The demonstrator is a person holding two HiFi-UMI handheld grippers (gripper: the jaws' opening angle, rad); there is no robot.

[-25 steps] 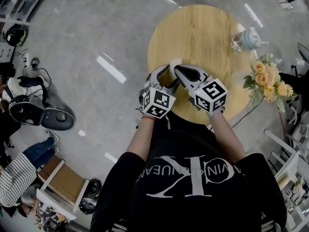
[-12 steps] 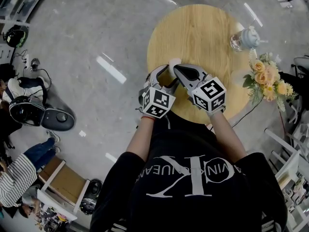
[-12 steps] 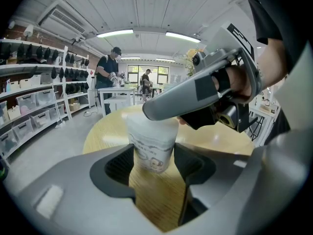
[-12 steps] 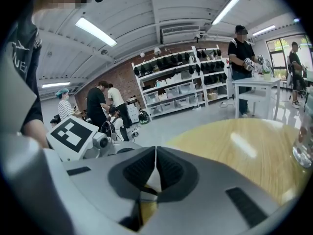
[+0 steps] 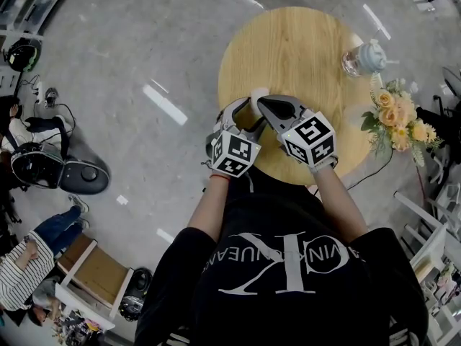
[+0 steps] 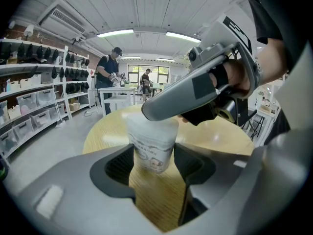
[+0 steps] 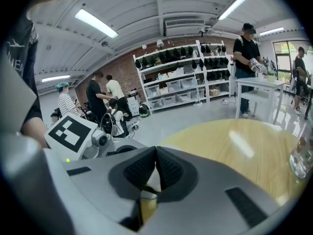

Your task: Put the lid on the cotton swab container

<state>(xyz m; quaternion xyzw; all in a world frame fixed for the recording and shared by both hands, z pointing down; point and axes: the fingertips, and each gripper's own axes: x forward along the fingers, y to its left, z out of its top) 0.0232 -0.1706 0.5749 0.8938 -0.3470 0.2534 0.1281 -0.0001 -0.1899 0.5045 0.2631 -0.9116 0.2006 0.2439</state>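
Cotton swab container held at the near edge of the round bench, both tongs on it.

The left tongs (image 6: 152, 153) stand wide, their dark pads pressed against either side of the cotton swab container (image 6: 150, 141), which stands upright on the wooden bench (image 5: 302, 42) close to the person's body. From the right, the right tongs (image 7: 155, 153) are fully closed with nothing between them, and their joined tips lie across the container's white top. I cannot tell whether the lid is seated.
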